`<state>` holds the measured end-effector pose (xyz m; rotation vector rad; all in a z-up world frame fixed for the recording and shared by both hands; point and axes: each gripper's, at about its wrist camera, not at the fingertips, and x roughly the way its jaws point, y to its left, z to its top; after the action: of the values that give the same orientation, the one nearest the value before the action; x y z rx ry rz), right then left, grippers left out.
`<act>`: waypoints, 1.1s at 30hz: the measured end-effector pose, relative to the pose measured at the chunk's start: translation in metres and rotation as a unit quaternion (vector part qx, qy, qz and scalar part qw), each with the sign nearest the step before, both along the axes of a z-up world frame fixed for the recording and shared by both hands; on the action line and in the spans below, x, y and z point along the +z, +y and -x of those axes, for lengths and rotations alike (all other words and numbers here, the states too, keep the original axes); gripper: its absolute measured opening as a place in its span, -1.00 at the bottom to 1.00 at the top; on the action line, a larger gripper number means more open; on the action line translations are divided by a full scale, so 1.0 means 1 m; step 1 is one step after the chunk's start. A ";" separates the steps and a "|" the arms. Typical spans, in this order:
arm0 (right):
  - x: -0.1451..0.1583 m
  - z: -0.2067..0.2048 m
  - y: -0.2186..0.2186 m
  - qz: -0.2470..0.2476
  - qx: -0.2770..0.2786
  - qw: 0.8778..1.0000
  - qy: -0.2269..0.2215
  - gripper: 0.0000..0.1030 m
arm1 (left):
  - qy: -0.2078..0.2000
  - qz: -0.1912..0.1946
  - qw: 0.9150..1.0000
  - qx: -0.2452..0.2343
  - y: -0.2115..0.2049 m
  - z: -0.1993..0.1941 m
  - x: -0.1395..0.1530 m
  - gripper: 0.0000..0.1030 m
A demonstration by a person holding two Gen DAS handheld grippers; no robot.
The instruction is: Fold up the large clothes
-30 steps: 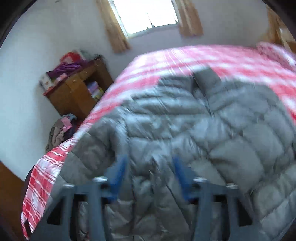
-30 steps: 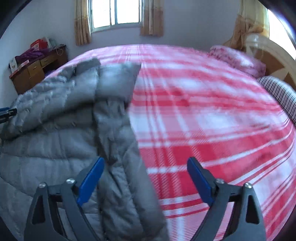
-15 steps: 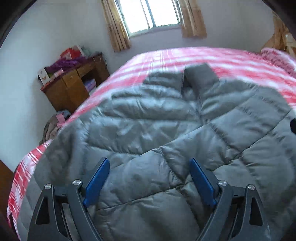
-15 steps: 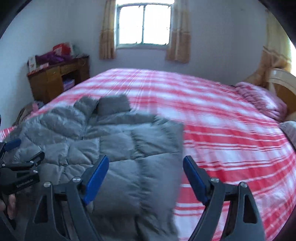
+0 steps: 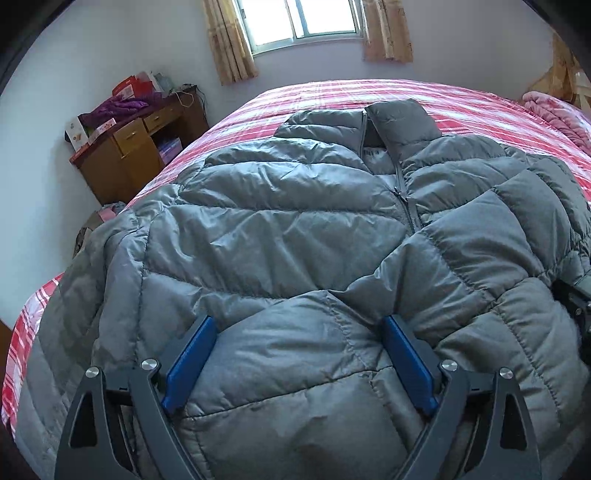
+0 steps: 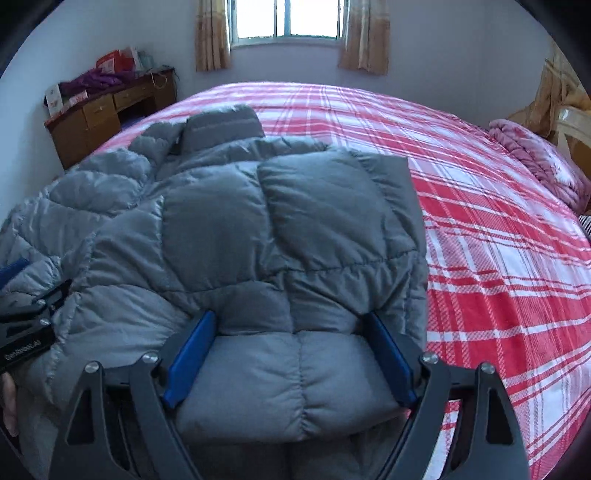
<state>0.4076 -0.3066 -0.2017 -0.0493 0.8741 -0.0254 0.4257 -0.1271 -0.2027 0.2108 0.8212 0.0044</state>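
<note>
Grey quilted puffer jacket (image 5: 295,229) lay spread front-up on the red-and-white plaid bed (image 6: 480,229), toward its left edge and the near end; collar (image 5: 399,118) pointed toward the far edge under the window (image 5: 299,18), zipper partly open below the collar. One sleeve (image 6: 332,221) lay folded over the jacket's right side, its cuff end toward the camera. Left gripper (image 5: 299,362) hovered low over the jacket's lower front; jaws were opening, already wide, with a padded panel bulging between the blue pads (image 5: 188,365); whether they touched the fabric could not be told. Right gripper (image 6: 288,358) stood spread wide astride the sleeve's cuff end, not pinching it. A pink blanket (image 6: 535,158) lay at the bed's right edge. A wooden desk (image 5: 129,155) with clutter stood against the wall beyond the left edge.
</note>
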 end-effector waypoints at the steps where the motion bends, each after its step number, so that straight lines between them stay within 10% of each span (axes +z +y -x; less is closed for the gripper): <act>1: -0.001 -0.001 0.002 0.009 0.000 1.000 0.004 0.71 | 0.001 0.000 1.000 0.000 0.000 0.000 0.000 0.79; 26: 0.028 0.009 0.012 0.003 -0.026 1.000 -0.003 0.72 | 0.008 0.013 1.000 0.006 0.004 -0.003 -0.003 0.86; 33: 0.024 0.019 0.067 0.011 0.046 0.999 -0.008 0.72 | 0.010 0.020 1.000 0.007 0.006 -0.003 -0.003 0.87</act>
<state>0.3890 -0.2401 -0.1780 -0.1101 0.8544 0.0500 0.4290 -0.1211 -0.2059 0.1678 0.8416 -0.0008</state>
